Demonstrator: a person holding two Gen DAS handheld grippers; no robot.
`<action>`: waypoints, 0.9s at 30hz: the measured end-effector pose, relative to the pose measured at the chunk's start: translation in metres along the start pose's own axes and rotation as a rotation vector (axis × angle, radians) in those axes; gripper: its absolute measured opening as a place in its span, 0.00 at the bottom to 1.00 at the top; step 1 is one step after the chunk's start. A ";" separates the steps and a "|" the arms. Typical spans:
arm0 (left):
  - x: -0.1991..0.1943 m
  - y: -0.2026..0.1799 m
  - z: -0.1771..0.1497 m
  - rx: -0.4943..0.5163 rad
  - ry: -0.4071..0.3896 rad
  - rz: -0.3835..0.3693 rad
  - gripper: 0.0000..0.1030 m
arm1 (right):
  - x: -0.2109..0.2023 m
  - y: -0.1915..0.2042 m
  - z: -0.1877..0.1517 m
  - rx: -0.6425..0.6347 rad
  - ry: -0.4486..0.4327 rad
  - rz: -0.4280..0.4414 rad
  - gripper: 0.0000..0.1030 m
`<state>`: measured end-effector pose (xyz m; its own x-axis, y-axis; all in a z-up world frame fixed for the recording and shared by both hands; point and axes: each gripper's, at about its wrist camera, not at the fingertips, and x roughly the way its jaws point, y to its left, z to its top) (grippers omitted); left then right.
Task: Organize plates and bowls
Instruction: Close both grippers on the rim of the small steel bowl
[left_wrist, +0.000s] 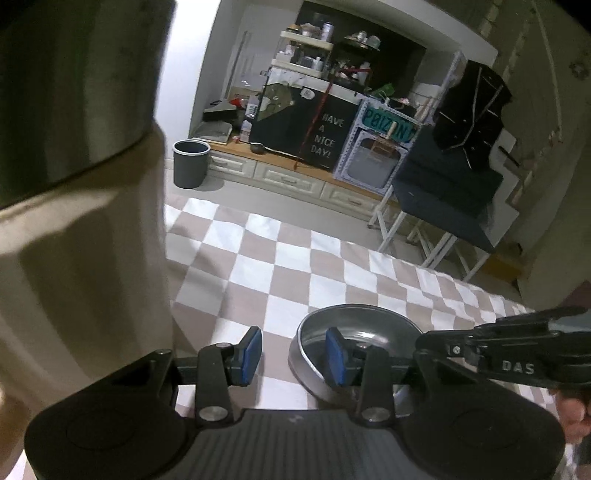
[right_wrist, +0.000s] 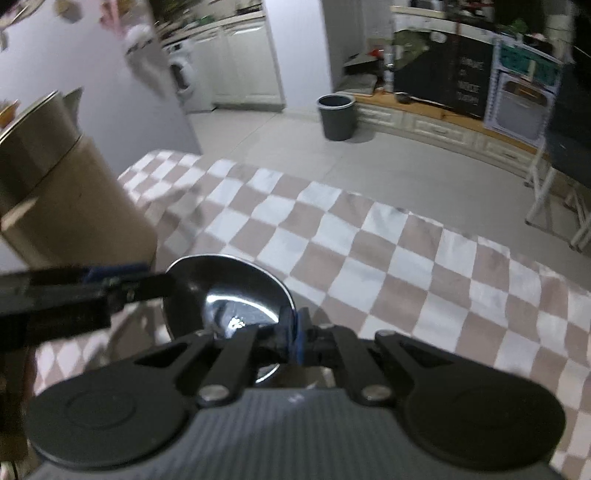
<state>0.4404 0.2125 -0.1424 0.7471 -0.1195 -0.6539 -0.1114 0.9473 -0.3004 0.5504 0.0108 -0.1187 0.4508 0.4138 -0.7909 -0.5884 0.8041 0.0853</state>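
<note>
A shiny steel bowl (right_wrist: 225, 291) is held tilted above the checkered tablecloth (right_wrist: 388, 266). My right gripper (right_wrist: 290, 338) is shut on the bowl's near right rim. In the left wrist view the same bowl (left_wrist: 369, 328) shows just right of my left gripper (left_wrist: 293, 356), which is open and empty, its blue pads (left_wrist: 251, 349) apart, the right pad in front of the bowl's left rim. The right gripper's black body (left_wrist: 517, 354) comes in from the right. The left gripper's finger (right_wrist: 74, 291) reaches the bowl's left rim in the right wrist view.
A tall cardboard-coloured cylinder with a steel pot on top (right_wrist: 62, 192) stands on the table at the left, close to my left gripper (left_wrist: 74, 221). A grey bin (right_wrist: 337, 116) stands on the floor beyond the table. A folding table (left_wrist: 443, 192) stands at far right.
</note>
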 end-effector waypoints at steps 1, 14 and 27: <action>0.001 -0.002 -0.001 0.009 0.002 -0.001 0.38 | -0.001 -0.001 -0.001 -0.015 0.005 0.014 0.03; 0.010 0.008 -0.009 -0.037 0.062 0.000 0.10 | 0.000 0.007 -0.009 -0.041 0.013 0.021 0.13; -0.018 0.010 -0.015 -0.109 0.045 -0.026 0.08 | -0.011 0.021 -0.036 0.102 -0.031 -0.012 0.09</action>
<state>0.4165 0.2200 -0.1440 0.7205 -0.1597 -0.6748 -0.1646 0.9059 -0.3902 0.5092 0.0075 -0.1301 0.4792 0.4156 -0.7731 -0.5120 0.8478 0.1383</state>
